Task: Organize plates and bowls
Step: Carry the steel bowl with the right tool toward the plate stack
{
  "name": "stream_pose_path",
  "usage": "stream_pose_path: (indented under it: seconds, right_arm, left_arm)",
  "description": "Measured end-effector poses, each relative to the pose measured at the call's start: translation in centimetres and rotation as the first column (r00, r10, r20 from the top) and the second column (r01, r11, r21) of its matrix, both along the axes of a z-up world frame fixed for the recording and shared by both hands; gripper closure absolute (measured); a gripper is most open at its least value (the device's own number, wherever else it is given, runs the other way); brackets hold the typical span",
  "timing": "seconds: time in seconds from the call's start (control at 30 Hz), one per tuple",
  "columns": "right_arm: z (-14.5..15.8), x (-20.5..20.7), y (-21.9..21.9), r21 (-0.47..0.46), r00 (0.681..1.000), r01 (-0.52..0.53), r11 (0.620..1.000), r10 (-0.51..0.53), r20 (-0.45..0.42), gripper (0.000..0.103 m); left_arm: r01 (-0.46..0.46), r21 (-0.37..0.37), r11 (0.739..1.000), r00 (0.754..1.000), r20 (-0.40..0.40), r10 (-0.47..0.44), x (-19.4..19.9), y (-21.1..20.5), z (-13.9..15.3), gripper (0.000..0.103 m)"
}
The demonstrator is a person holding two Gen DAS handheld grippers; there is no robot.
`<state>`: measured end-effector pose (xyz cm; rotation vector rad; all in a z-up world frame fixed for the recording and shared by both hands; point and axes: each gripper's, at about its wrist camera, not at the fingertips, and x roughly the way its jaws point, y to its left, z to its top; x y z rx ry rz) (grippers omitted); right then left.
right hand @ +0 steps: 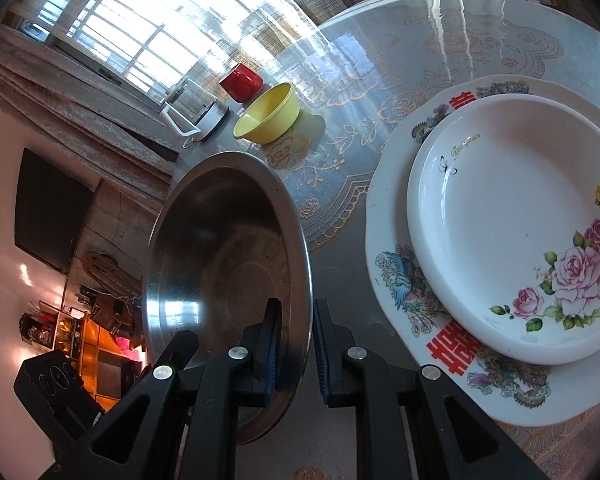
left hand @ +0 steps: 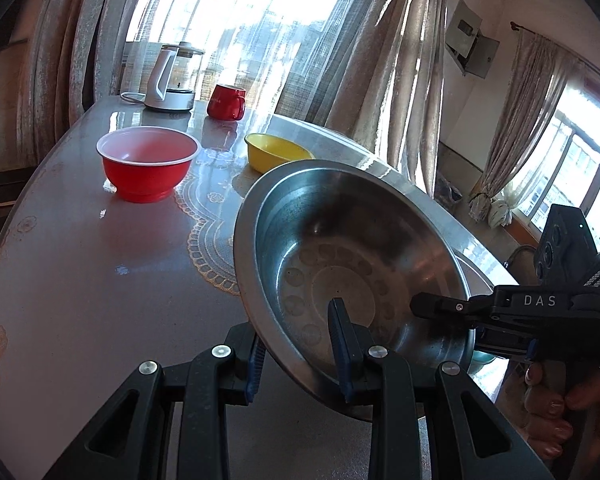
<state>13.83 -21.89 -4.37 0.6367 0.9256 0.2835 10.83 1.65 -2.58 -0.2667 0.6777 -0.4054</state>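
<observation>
I have the steel bowl [left hand: 352, 264] pinched by its rim in my left gripper [left hand: 300, 348]: 1 pad sits inside the bowl, the other outside under the flange, so those jaws are clamped on it. My right gripper [right hand: 296, 344] straddles the same rim on the opposite side; its jaws look nearly closed around the edge, though I cannot tell whether the pads actually press the metal. The bowl is tilted and appears lifted clear of the table [left hand: 100, 280], over its near edge.

What matters for the next move is direction. From the right-hand view, the 2 stacked plates [right hand: 520, 220] lie to the right of the bowl, near the table's edge, well apart from the other bowls. The yellow bowl [left hand: 278, 152] sits just beyond the steel bowl's far rim, toward the window edge, and the red bowl [left hand: 148, 164] is off to the left, nearer my left hand. I judge nesting starts there, with the steel bowl as the widest base.
</observation>
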Motion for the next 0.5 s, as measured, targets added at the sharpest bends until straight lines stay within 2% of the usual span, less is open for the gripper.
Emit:
stream_pose_path:
  seconds: [0.37,0.5]
  right_arm:
    - [0.1,0.1,0.5,-0.057,1.000,0.006,0.998,-0.005,0.004,0.086]
    - [0.2,0.3,0.8,-0.081,1.000,-0.001,0.997,0.001,0.000,0.084]
  left_arm:
    - [0.004,0.009,1.000,0.996,-0.087,-0.004,0.4,-0.2,-1.2,0.073]
    - [0.001,-0.021,1.000,0.995,-0.104,-0.003,0.6,0.1,-1.6,0.073]
